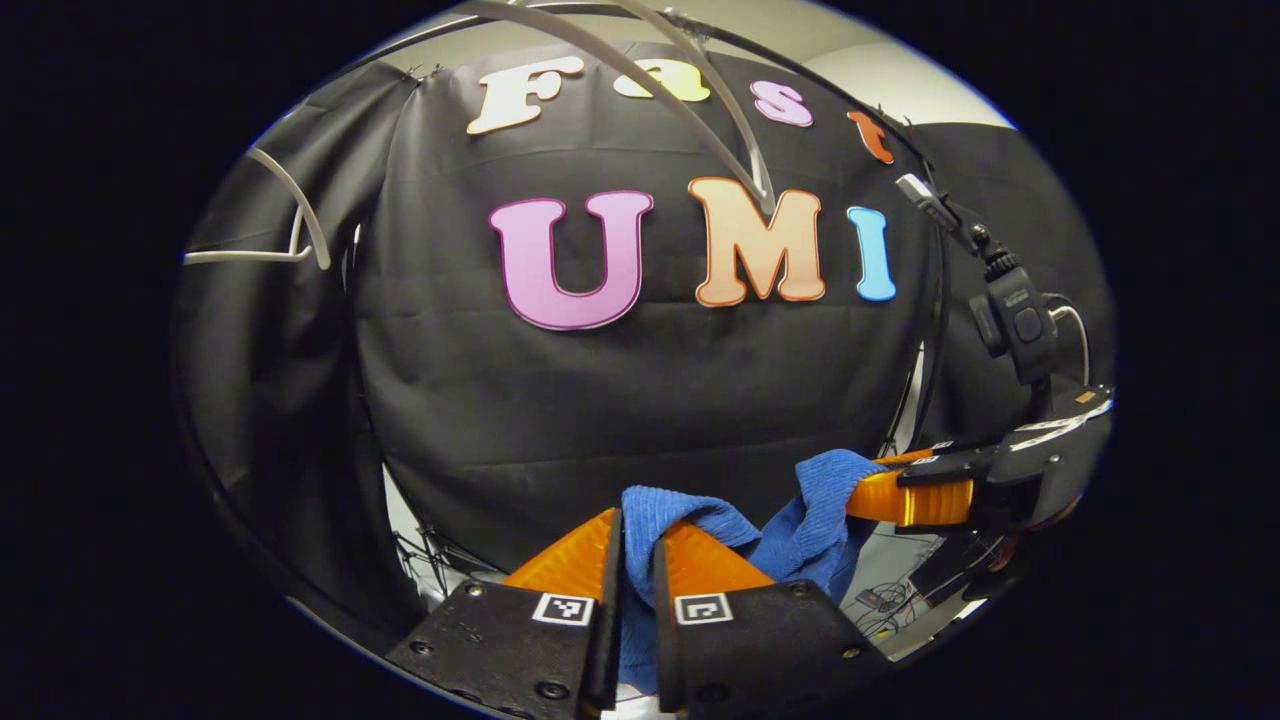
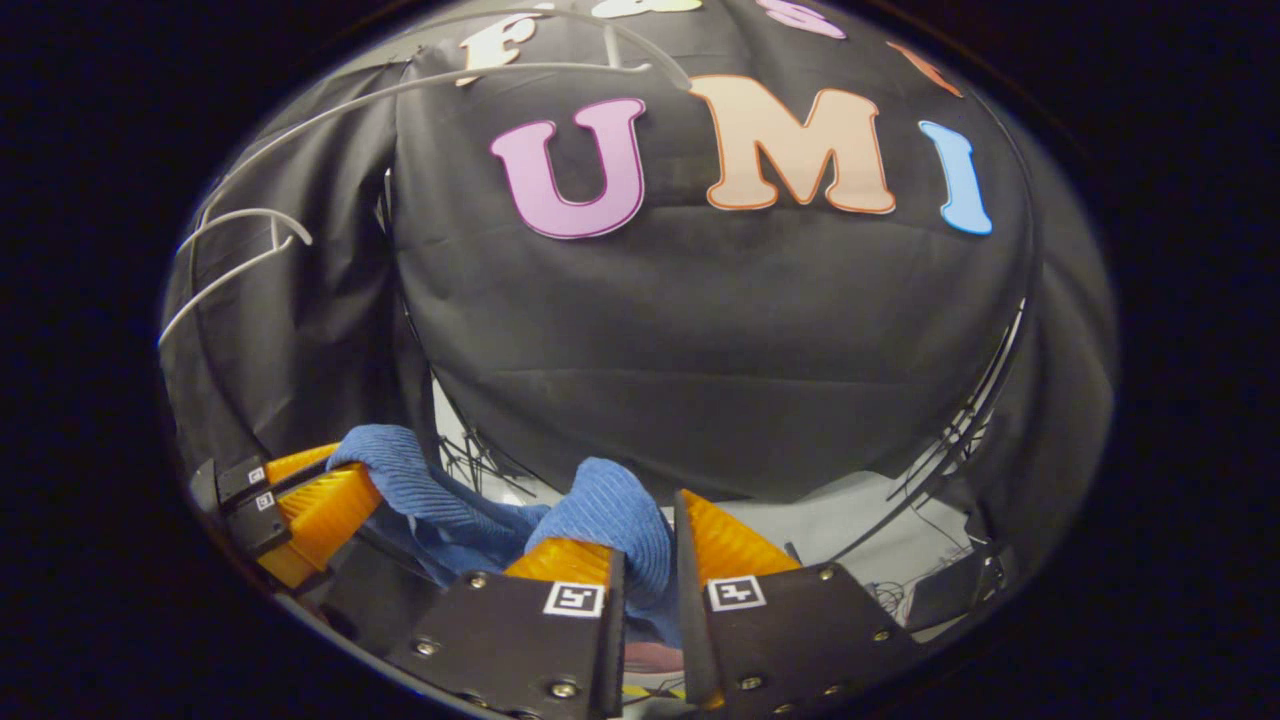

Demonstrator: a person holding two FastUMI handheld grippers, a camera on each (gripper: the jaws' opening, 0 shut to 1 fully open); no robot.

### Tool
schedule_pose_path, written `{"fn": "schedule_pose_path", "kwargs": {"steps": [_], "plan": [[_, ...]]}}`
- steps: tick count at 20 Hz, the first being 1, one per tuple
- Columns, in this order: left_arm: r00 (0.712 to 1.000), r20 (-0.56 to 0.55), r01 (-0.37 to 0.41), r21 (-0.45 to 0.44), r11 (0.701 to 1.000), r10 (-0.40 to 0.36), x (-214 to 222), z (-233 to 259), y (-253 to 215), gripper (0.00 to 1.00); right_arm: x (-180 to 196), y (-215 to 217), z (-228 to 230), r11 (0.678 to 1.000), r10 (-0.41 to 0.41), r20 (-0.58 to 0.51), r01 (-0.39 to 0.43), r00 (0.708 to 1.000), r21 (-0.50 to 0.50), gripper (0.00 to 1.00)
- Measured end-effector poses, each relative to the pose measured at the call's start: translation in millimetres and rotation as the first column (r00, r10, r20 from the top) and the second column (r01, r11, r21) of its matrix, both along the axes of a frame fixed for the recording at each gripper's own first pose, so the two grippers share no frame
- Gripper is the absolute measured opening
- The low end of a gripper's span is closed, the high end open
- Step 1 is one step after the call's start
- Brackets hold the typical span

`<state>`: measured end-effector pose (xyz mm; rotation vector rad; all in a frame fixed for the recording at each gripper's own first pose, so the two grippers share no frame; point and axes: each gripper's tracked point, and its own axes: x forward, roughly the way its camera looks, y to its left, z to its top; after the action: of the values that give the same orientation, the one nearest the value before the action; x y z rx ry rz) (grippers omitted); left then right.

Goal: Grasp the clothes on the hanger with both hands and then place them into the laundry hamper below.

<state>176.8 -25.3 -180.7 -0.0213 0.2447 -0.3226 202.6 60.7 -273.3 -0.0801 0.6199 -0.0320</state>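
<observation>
A blue ribbed garment (image 1: 790, 530) hangs stretched between my two grippers. In the left gripper view my left gripper (image 1: 637, 550) is shut on one bunched end of it, cloth squeezed between the orange fingers. Off to the right there, the right gripper (image 1: 880, 490) pinches the other end. In the right gripper view my right gripper (image 2: 648, 545) is shut on a fold of the blue garment (image 2: 610, 515), and the left gripper (image 2: 320, 480) holds the far end at lower left. A bare white hanger (image 1: 690, 90) arcs overhead, also the hanger (image 2: 500, 75) at the top.
A second white hanger (image 1: 290, 215) hangs at the left, seen again as hanger (image 2: 240, 250). Pale floor with cables (image 2: 880, 540) lies below the black wall cloth. A black camera mount (image 1: 1015, 320) rises above the right gripper.
</observation>
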Motion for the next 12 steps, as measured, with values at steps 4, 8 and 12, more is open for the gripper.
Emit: {"fn": "schedule_pose_path", "kwargs": {"steps": [4,8,12], "plan": [[0.994,-0.106,-0.027,0.03,0.999,0.03,-5.3,-27.1,7.2,0.44,-18.4,-5.3,-1.7,1.0,0.006,0.009,-0.006,1.0,0.008,0.58],[0.999,-0.047,-0.005,0.015,1.0,0.006,-10.5,-0.1,2.8,0.65,-28.1,-12.5,10.4,1.0,-0.014,0.029,0.014,0.999,0.011,1.0],[0.998,-0.062,-0.009,0.008,1.0,0.009,-23.6,2.4,6.2,0.94,-44.7,-16.7,20.3,1.0,-0.02,0.042,0.02,0.999,0.01,1.0]]}}
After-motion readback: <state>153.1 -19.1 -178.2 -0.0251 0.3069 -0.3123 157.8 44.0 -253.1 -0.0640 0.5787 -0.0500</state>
